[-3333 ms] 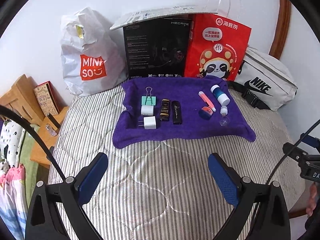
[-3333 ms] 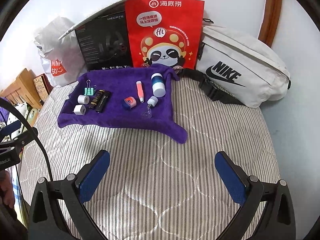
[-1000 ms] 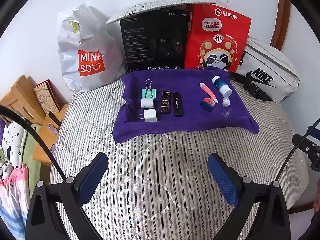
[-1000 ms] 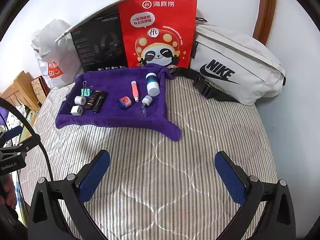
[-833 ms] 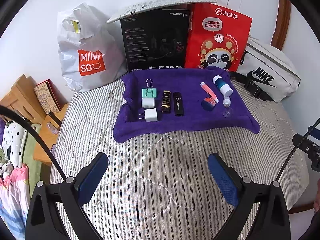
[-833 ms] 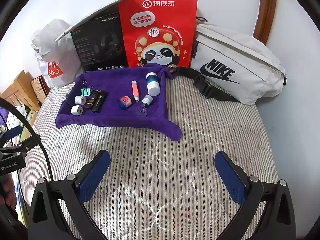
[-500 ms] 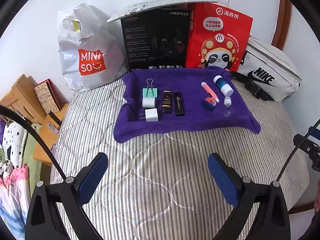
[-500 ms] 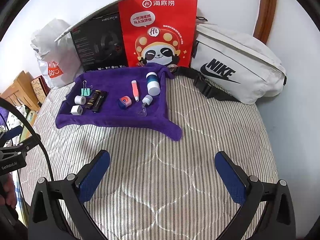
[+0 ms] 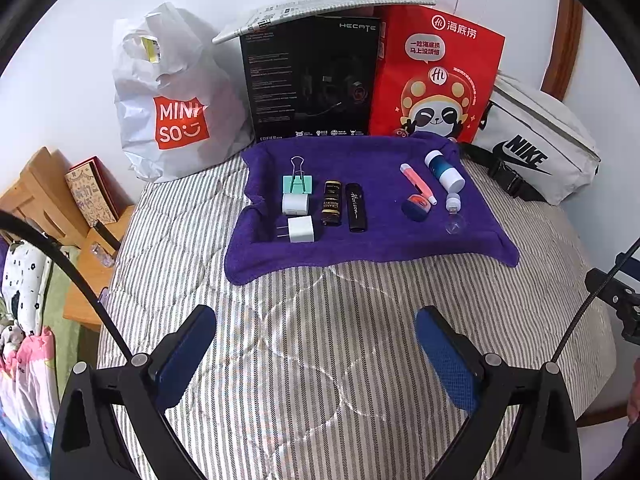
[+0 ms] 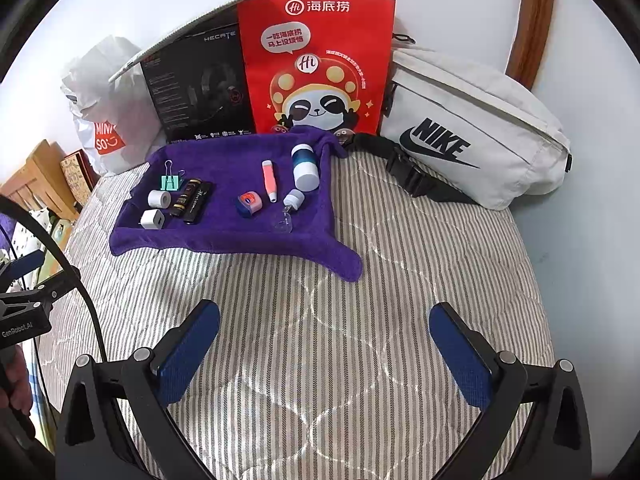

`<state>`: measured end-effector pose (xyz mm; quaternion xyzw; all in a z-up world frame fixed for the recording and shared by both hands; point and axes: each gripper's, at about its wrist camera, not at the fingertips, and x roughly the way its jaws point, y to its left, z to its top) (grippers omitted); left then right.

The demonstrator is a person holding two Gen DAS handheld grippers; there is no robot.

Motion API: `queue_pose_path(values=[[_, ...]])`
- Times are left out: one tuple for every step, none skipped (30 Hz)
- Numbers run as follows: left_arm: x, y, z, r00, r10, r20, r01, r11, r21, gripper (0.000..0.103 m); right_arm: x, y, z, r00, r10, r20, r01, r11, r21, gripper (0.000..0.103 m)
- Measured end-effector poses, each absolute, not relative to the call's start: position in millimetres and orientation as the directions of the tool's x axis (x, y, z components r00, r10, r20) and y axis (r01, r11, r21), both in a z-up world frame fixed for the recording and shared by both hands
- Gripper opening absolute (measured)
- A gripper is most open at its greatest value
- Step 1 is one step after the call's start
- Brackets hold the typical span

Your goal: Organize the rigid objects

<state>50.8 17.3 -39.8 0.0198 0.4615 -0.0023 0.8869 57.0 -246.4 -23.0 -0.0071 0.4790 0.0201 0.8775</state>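
A purple towel (image 9: 372,246) (image 10: 224,240) lies on the striped bed with several small objects on it. On its left are a teal binder clip (image 9: 297,182), two white chargers (image 9: 301,229) (image 10: 153,219), a dark battery (image 9: 331,202) and a black stick (image 9: 356,212). On its right are a pink tube (image 9: 417,183) (image 10: 269,180), a blue-and-white bottle (image 9: 445,170) (image 10: 305,166), a blue-orange sharpener (image 9: 417,207) (image 10: 249,203) and a small white cap (image 9: 453,203). My left gripper (image 9: 316,350) and right gripper (image 10: 324,346) hover open over the bed, well short of the towel.
Against the wall stand a white Miniso bag (image 9: 172,100), a black Hecate box (image 9: 312,80), a red panda paper bag (image 10: 316,64) and a white Nike waist bag (image 10: 472,136). A wooden bedside stand (image 9: 48,200) is at the left. Striped quilt (image 10: 440,248) lies right of the towel.
Both views have drifted slightly; the towel and bags sit a little further right in the left wrist view. Nothing on the towel has moved and both grippers stay open.
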Motion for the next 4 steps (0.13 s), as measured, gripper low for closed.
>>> queue_pose_path(values=[[50.9, 17.1, -39.9, 0.577, 0.014, -0.817, 0.024, 0.999, 0.035, 0.101, 57.7, -246.6, -23.2, 0.540, 0.028, -0.841, -0.041, 0.999, 0.007, 0.103], [50.9, 17.1, -39.8, 0.580, 0.016, -0.814, 0.026, 0.999, 0.038, 0.101, 57.9, -246.5, -23.4, 0.539, 0.028, -0.842, -0.040, 0.999, 0.008, 0.103], [50.9, 16.8, -39.8, 0.585, 0.018, -0.811, 0.028, 0.999, 0.043, 0.101, 58.2, -246.4, -23.8, 0.538, 0.028, -0.843, -0.040, 0.999, 0.008, 0.103], [51.4, 16.0, -40.1, 0.588, 0.019, -0.809, 0.033, 0.998, 0.047, 0.101, 58.7, -246.4, -24.4, 0.537, 0.027, -0.843, -0.040, 0.999, 0.007, 0.103]])
